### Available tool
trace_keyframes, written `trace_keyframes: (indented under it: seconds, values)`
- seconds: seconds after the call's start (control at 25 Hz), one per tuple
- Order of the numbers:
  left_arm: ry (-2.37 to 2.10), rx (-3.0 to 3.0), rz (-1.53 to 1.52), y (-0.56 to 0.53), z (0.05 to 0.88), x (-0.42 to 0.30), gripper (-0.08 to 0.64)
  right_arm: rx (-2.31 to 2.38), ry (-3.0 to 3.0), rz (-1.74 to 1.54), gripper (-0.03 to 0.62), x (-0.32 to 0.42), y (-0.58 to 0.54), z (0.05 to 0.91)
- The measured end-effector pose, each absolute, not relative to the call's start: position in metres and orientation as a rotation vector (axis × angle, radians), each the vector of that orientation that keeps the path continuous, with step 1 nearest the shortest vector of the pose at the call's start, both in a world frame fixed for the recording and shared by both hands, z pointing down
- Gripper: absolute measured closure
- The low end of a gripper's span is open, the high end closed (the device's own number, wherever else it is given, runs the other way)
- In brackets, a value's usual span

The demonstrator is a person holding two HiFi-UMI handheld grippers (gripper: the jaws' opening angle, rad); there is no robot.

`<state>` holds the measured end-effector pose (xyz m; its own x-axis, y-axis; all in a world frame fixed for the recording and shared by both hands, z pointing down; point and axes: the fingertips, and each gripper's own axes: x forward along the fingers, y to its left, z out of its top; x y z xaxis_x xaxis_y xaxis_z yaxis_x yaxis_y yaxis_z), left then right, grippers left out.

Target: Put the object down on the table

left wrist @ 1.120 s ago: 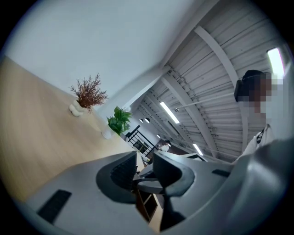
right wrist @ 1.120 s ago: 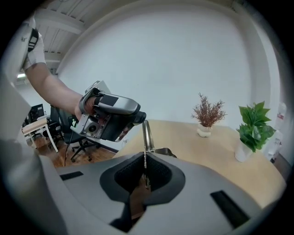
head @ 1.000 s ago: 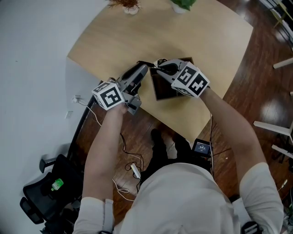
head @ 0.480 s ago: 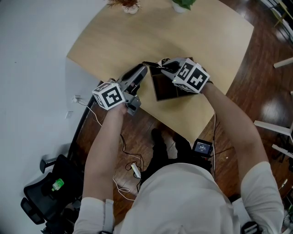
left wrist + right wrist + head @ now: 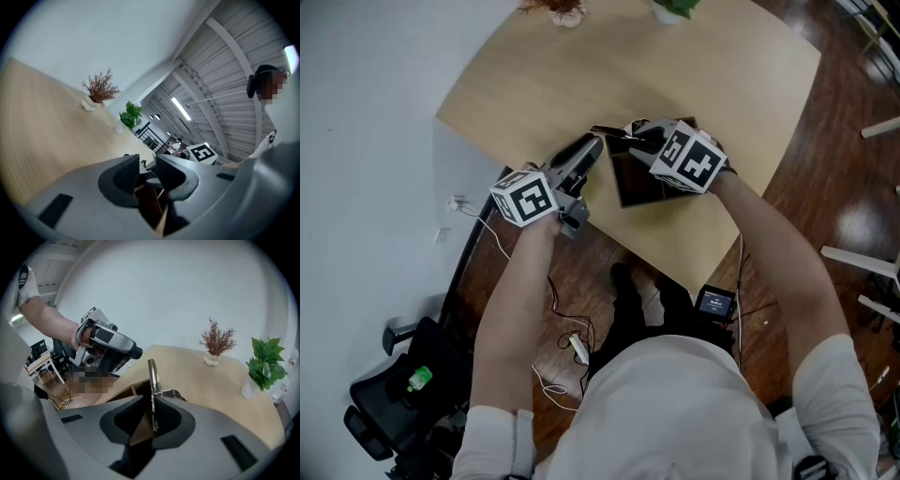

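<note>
A thin flat metal piece (image 5: 152,380) stands edge-on between the jaws of my right gripper (image 5: 149,401), which is shut on it. In the head view this right gripper (image 5: 634,137) hovers over a dark brown wooden box (image 5: 642,185) near the table's front edge, and the metal piece (image 5: 609,131) shows as a thin dark strip reaching left. My left gripper (image 5: 592,145) points at the box's left side with its tip just under that strip. Its jaws (image 5: 147,164) stand close together, and nothing shows plainly between them. The box (image 5: 150,206) lies below them.
The light wooden table (image 5: 581,66) carries a dried-twig plant (image 5: 565,11) and a green plant (image 5: 673,9) at its far edge. Below the table are dark floor, cables (image 5: 562,347), a small screen device (image 5: 712,302) and a black chair (image 5: 394,384).
My right gripper has shifted slightly up and left over the box and turned a little. The left gripper has hardly moved.
</note>
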<state>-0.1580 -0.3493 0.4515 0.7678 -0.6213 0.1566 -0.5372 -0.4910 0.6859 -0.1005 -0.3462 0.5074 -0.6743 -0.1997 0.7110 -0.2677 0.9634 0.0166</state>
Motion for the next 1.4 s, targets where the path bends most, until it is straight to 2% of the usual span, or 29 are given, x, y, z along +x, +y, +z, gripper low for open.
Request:
trace_keyframes:
  seconds: [1.2, 1.4]
  values:
    - [-0.853, 2.222, -0.116, -0.342, 0.448, -0.15, 0.473, 0.47, -2.321, 0.162, 0.545, -0.079, -0.358, 0.501]
    - [-0.86, 2.23, -0.116, -0.338, 0.443, -0.149, 0.474, 0.495, -2.34, 0.152, 0.525, -0.077, -0.356, 0.494]
